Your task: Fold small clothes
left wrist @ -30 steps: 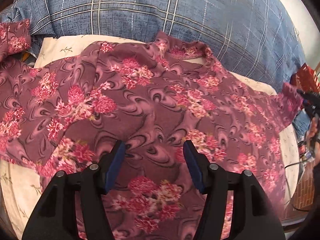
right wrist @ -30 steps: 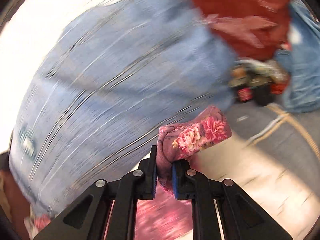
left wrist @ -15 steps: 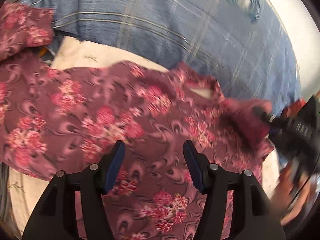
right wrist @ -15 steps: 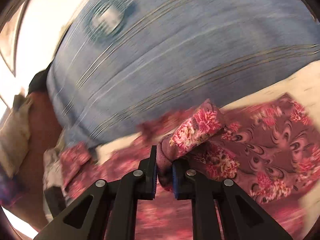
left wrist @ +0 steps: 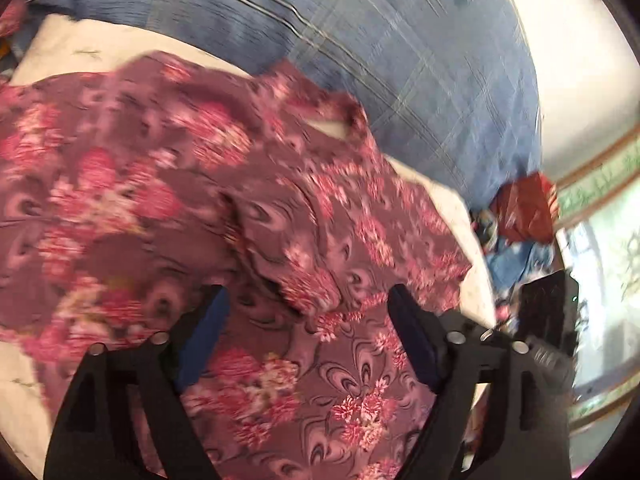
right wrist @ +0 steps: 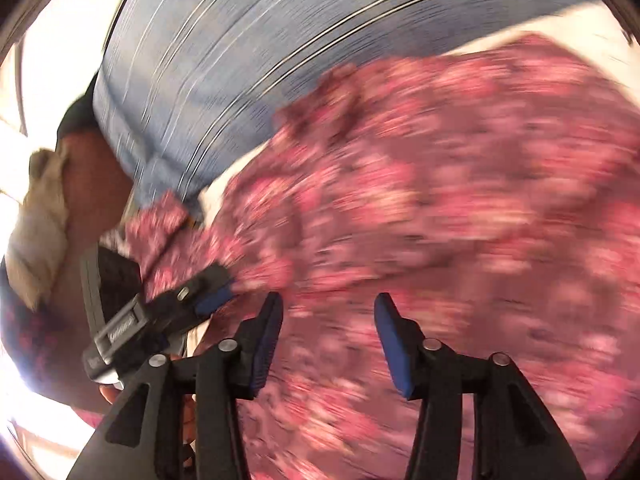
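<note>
A maroon garment with pink flowers (left wrist: 132,184) lies spread on a cream sheet (left wrist: 72,46). Its right sleeve (left wrist: 296,248) is folded inward across the body. My left gripper (left wrist: 306,302) hovers just over the cloth with its jaws opening and nothing between the pads. In the right wrist view the same garment (right wrist: 440,184) fills the blurred frame. My right gripper (right wrist: 328,308) is over it, jaws opening, and the cloth has left them. The left gripper (right wrist: 212,296) shows at the left of that view.
A blue checked pillow (left wrist: 360,36) lies along the far side of the sheet. Red and blue cloth (left wrist: 524,216) sits past the right edge of the bed. Part of the right gripper's body (left wrist: 546,320) shows at the right. A person's hand (right wrist: 112,392) is low on the left.
My right gripper carried the sleeve end from the right across the garment and let it go. My left gripper's jaws have spread wider, and its view has swung to the right.
</note>
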`<action>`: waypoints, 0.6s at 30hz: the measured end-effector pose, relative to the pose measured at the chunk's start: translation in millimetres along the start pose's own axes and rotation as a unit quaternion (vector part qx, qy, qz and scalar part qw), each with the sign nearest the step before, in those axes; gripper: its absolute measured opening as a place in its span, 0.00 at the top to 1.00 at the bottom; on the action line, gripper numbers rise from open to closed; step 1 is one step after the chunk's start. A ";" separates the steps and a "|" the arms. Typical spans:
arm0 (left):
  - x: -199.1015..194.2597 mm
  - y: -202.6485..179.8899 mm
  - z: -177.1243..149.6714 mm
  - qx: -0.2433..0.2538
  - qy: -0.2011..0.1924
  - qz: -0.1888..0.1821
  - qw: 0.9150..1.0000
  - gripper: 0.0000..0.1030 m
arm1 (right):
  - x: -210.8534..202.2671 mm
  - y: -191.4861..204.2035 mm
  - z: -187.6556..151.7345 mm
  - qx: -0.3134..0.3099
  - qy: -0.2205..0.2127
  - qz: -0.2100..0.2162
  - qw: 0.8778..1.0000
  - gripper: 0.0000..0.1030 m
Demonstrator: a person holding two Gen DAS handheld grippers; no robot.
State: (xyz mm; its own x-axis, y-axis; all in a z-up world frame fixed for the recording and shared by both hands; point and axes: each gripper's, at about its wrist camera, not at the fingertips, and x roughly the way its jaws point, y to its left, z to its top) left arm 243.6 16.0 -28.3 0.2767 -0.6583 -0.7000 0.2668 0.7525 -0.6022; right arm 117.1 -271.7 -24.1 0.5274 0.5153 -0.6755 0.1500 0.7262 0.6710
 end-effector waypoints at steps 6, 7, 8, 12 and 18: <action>12.5 -22.1 1.8 0.026 -0.051 0.045 0.997 0.95 | -66.6 -75.1 12.2 0.100 -0.076 -0.017 0.992 0.51; 5.4 -23.3 3.2 0.022 -0.076 0.052 0.996 0.96 | -74.9 -85.1 14.4 0.112 -0.088 -0.016 0.990 0.51; -5.1 -24.5 4.4 0.023 -0.107 0.062 0.992 0.96 | -77.5 -91.7 17.4 0.121 -0.099 -0.015 0.988 0.51; -41.4 -19.5 13.2 0.025 -0.180 0.094 0.979 0.96 | -75.7 -105.2 33.3 0.163 -0.128 0.013 0.978 0.51; -22.1 9.8 20.6 -0.021 -0.129 0.089 0.987 0.96 | -29.3 -111.6 56.2 0.230 -0.114 0.032 0.966 0.66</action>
State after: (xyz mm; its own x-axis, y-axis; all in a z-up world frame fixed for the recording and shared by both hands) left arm 259.1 37.5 -10.8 0.5435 -0.4952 -0.6778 0.1553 0.8528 -0.4986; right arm 131.9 -393.5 -62.0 0.7110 0.4003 -0.5782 0.4385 0.3903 0.8095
